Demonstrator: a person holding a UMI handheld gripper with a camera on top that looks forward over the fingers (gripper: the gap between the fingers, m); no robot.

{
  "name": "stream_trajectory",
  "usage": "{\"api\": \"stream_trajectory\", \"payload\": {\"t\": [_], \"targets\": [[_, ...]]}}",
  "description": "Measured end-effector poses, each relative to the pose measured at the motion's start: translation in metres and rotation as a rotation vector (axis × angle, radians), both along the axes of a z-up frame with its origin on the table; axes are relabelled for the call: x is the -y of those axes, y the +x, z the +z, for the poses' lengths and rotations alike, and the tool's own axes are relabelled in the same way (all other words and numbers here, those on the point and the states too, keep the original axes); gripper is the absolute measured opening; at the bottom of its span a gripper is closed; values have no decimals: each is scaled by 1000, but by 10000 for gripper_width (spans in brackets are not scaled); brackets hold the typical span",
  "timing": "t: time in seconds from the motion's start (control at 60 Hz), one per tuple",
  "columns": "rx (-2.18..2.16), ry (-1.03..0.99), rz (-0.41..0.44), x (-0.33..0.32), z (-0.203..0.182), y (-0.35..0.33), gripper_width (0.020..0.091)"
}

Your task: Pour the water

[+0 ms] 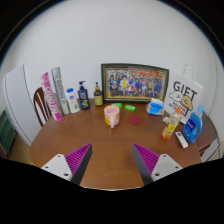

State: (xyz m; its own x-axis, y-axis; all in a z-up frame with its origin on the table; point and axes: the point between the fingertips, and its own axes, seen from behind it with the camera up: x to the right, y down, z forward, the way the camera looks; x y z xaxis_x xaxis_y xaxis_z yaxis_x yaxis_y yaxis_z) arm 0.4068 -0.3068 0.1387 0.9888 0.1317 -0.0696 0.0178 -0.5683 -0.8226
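Gripper (111, 160) fingers spread wide, holding nothing; one pink cup (112, 116) beyond them on round table (100, 150); one framed photo (134, 82)

The chair (39, 104) at the tabletop's (100, 150) left edge is mostly hidden behind the table, only its back shows. The labels on the bottles (78, 98) along the far edge are way too small to read. Faces in the framed photo (134, 83) are just blobs. The sign (184, 95) at the far right corner has its lower part covered by stuff in front.
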Motion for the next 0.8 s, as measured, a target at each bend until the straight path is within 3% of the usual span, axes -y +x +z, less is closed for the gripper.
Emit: {"api": "stream_trajectory", "payload": {"t": [0.467, 0.717, 0.8], "targets": [[43, 133, -168, -145, -103, 266, 852], [41, 184, -178, -233, -143, 311, 838], [49, 195, -164, -249, -152, 310, 754]]}}
